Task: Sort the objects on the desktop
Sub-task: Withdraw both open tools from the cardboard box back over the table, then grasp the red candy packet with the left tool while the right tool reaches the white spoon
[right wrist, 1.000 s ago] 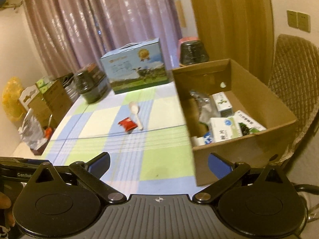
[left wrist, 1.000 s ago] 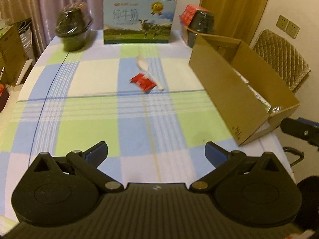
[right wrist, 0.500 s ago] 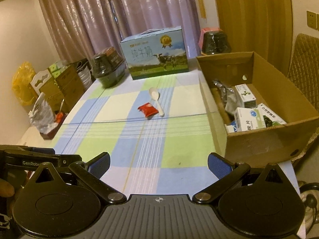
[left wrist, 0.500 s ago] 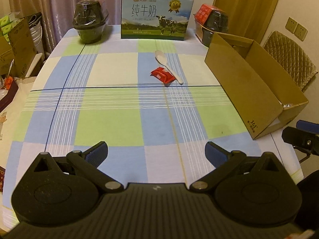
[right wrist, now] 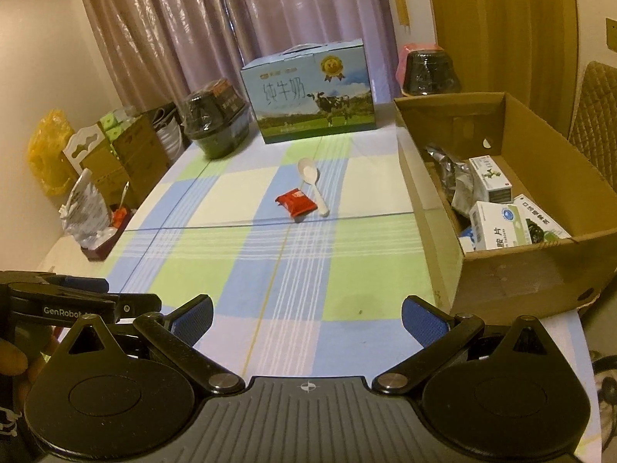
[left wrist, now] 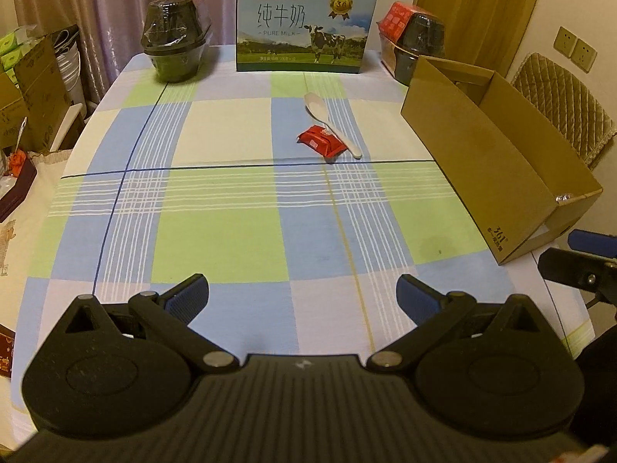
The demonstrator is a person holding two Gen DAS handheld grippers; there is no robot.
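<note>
Medicine cartons [right wrist: 491, 179] already lie in the cardboard box [right wrist: 547, 270], while a red snack packet [left wrist: 321, 141] touching a white spoon [left wrist: 332, 124] waits mid-counter [left wrist: 216, 231], both grippers' jaws apart and empty.

Two wrist views from the table's near end

Both look down the checked tablecloth [left wrist: 216, 239] toward the milk carton [left wrist: 304, 34]; the right-hand view sits further right, seeing into the cardboard box [right wrist: 547, 281], perhaps slightly higher. Both share the red packet [right wrist: 296, 201].

Dim, warm yellowish indoor light, soft shadows, sharp centre, strong fisheye bending and dark vignetted corners.
</note>
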